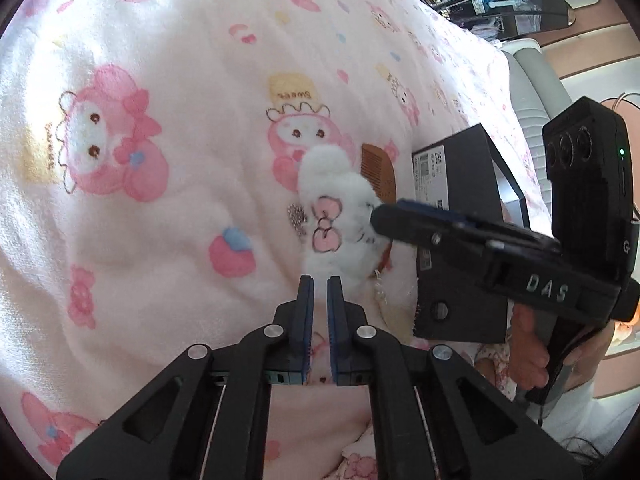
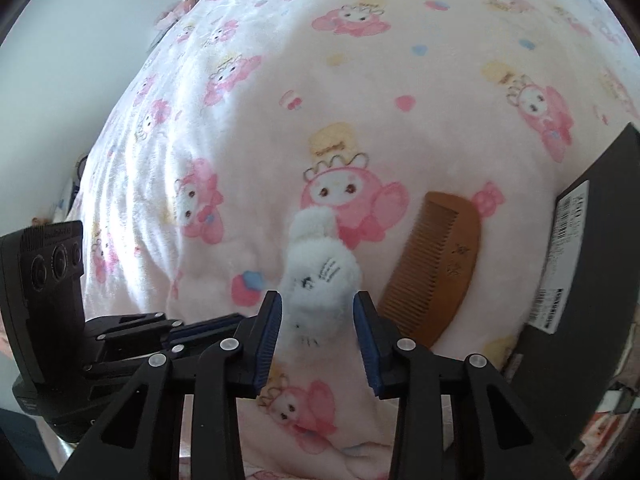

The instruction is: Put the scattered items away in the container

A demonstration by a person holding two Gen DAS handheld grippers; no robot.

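A white fluffy plush toy (image 2: pixel 316 276) with a pink bow (image 1: pixel 326 226) lies on the pink cartoon blanket (image 1: pixel 180 200). My right gripper (image 2: pixel 318 304) is open, its jaws on either side of the plush's near end. In the left wrist view the right gripper (image 1: pixel 384 216) reaches in from the right and touches the plush. A brown wooden comb (image 2: pixel 436 264) lies just right of the plush; it also shows in the left wrist view (image 1: pixel 380 170). The black box (image 1: pixel 460 216) stands to the right (image 2: pixel 580 272). My left gripper (image 1: pixel 320 284) is nearly shut and empty, just short of the plush.
A small sparkly hair clip (image 1: pixel 296 218) lies left of the plush, and a beaded piece (image 1: pixel 380 288) lies below it. The bed's edge with grey padding (image 1: pixel 536 92) runs at the right. The left gripper's body (image 2: pixel 52 320) sits at the left of the right wrist view.
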